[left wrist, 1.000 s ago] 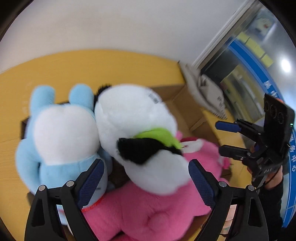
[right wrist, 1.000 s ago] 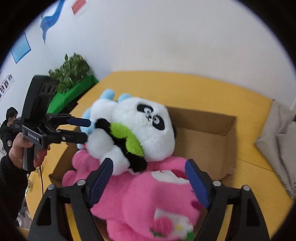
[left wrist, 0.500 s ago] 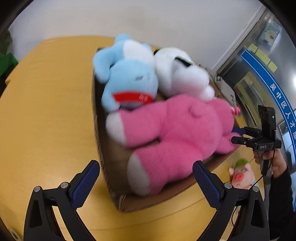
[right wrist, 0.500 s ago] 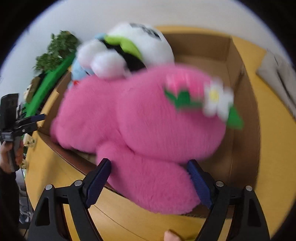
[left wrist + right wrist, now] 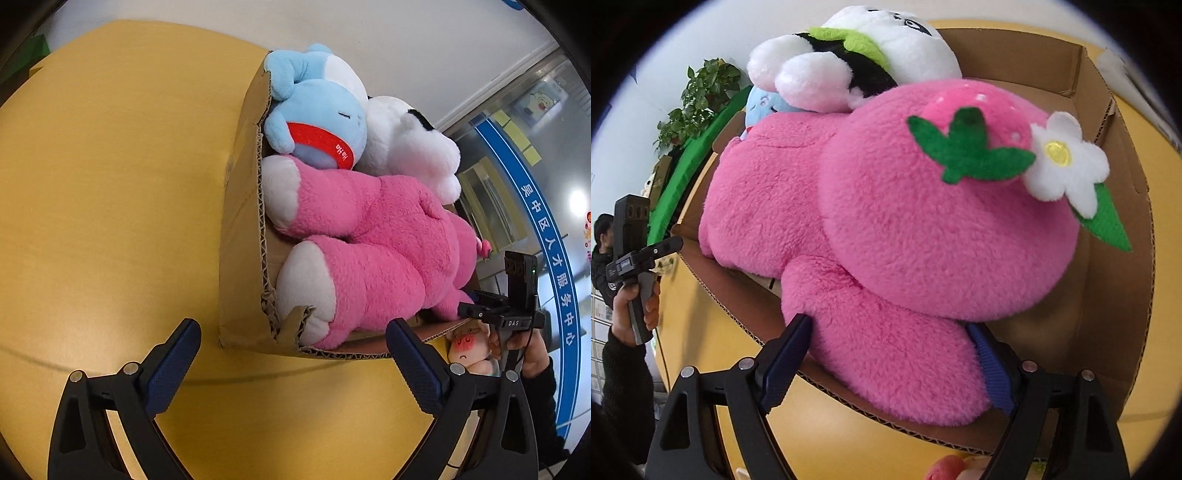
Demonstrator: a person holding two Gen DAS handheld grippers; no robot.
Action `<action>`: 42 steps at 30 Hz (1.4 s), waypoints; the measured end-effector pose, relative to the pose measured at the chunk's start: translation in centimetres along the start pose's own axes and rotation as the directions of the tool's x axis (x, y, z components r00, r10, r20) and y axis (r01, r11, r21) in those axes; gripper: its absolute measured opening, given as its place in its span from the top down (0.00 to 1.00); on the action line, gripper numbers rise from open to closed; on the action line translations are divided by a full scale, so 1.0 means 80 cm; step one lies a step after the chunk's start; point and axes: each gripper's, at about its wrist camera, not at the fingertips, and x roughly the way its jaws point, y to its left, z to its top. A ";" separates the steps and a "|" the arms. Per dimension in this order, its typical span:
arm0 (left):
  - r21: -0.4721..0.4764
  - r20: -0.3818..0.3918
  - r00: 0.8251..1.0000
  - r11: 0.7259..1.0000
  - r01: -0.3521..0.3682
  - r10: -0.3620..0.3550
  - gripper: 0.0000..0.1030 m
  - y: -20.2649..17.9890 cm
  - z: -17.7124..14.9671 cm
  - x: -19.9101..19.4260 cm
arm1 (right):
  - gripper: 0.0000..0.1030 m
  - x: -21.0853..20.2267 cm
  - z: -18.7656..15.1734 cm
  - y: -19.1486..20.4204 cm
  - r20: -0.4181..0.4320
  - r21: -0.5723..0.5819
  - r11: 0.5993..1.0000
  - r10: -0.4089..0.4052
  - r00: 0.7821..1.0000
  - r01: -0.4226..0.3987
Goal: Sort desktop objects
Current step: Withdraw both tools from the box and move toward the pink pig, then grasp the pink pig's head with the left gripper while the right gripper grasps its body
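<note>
A brown cardboard box [image 5: 242, 236] sits on the yellow bench [image 5: 110, 184], and it is stuffed with soft toys. In the left wrist view the box fills the middle of the frame, with its torn corner low down, near the bottom middle. A big pink plush toy [image 5: 373, 254] lies across the box, with its two pale feet by the ripped edge. Above it, toward the top of the frame, a blue plush toy [image 5: 317, 114] with a red band is tucked in the corner, and a white and black panda plush [image 5: 406, 147] leans beside it on the right. The left tool [image 5: 293, 363] hangs at the bottom of the frame with its two blue pads spread very wide, and nothing is between them but the bench and the box corner. At the lower right a small pig plush [image 5: 467, 349] lies on the bench just past the box, next to the right tool [image 5: 469, 308] held in a hand. In the right wrist view the pink plush toy [image 5: 923, 221] is very close and fills the middle, with a strawberry and a white flower on its head. The right tool [image 5: 890, 354] is open wide at the bottom, with one pink arm sitting between its pads. I cannot tell if the pads are pressing on it. The left tool [image 5: 677, 242] shows at the left edge.
</note>
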 end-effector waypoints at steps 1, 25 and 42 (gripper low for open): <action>0.003 -0.002 1.000 1.000 -0.005 0.005 0.01 -0.001 -0.007 -0.005 | 0.18 -0.001 -0.009 0.004 0.000 0.000 1.000 0.007 1.000 -0.007; 0.336 0.055 0.992 0.938 0.090 -0.115 0.00 -0.284 -0.140 -0.068 | 0.00 -0.169 -0.284 -0.036 0.192 0.011 0.992 -0.125 0.973 0.125; 0.275 -0.150 0.981 0.947 0.164 -0.126 0.00 -0.348 -0.198 0.055 | 0.15 -0.080 -0.373 0.050 0.227 -0.006 0.987 -0.153 0.962 0.158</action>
